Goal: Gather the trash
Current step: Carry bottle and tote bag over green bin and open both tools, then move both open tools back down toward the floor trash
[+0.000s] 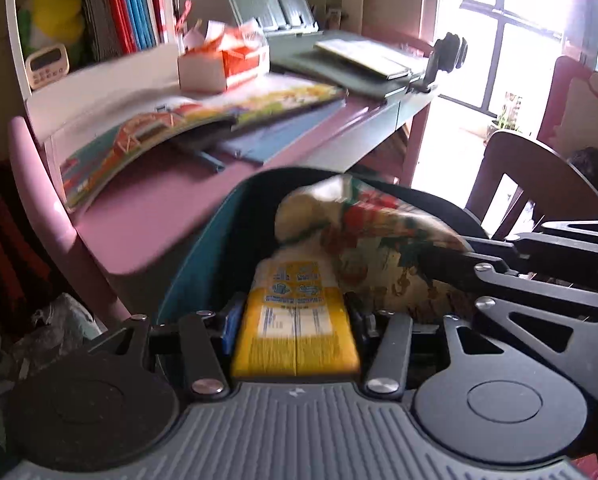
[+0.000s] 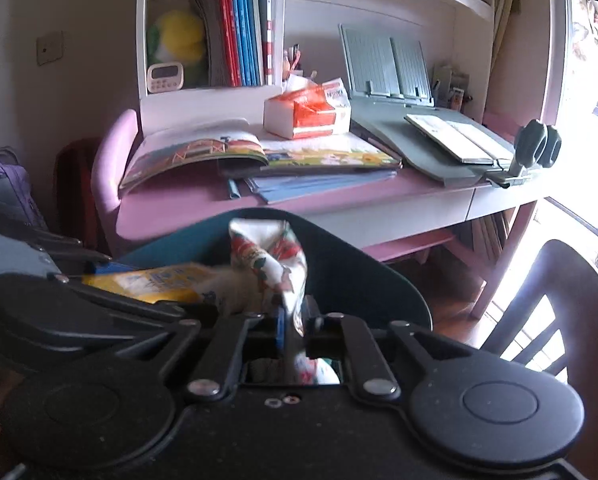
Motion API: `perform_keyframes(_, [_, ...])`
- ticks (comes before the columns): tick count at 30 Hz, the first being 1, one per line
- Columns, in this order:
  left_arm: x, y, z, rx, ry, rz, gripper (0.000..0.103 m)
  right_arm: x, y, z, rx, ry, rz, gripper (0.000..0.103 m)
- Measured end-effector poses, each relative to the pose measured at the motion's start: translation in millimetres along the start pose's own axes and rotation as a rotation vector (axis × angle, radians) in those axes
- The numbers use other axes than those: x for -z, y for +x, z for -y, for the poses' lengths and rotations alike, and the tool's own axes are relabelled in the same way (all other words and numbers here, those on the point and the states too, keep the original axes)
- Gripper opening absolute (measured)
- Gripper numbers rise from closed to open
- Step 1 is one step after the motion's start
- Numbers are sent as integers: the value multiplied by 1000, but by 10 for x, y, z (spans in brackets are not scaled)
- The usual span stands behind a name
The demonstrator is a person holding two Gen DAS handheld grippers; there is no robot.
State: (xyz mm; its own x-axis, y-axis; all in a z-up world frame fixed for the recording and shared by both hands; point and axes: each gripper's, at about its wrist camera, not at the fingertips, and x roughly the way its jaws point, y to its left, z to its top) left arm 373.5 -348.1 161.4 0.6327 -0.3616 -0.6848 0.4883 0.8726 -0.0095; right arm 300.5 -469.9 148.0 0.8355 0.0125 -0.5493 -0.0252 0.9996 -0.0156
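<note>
The left gripper (image 1: 295, 316) was clamped on a yellow packet (image 1: 295, 332), and the right gripper (image 2: 293, 320) pinched a crumpled wrapper (image 2: 273, 258) — both held over a teal bin (image 2: 379, 280) whose mouth lay just below them. The two grippers crowded close together, the right one's linkage reaching across the left view. Behind the bin stood a pink desk (image 2: 187, 204) with an open picture book (image 2: 227, 152), a tissue box (image 2: 307, 114) and a green stand (image 2: 387, 68); a dark chair (image 2: 555, 308) stood to the right.
</note>
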Motion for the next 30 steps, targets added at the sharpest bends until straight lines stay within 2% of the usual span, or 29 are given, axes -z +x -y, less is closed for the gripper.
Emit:
perform_keyframes(4, [39, -10, -4, -8, 23, -2, 51, 32, -51, 4, -1, -17, -4, 23])
perform_keyframes(14, [40, -479, -92, 26, 6, 77, 57, 34, -470, -93, -24, -25, 42, 32])
perform_keyframes(17, [93, -672, -154, 24, -1, 92, 63, 42, -624, -198, -42, -42, 60, 39])
perform_keyframes(27, [471, -1333, -526, -8, -27, 135, 63, 74, -1019, -735, -139, -86, 89, 42])
perform_keyframes(30, [639, -1502, -686, -39, -44, 140, 64, 116, -1078, -969, -186, -106, 89, 43])
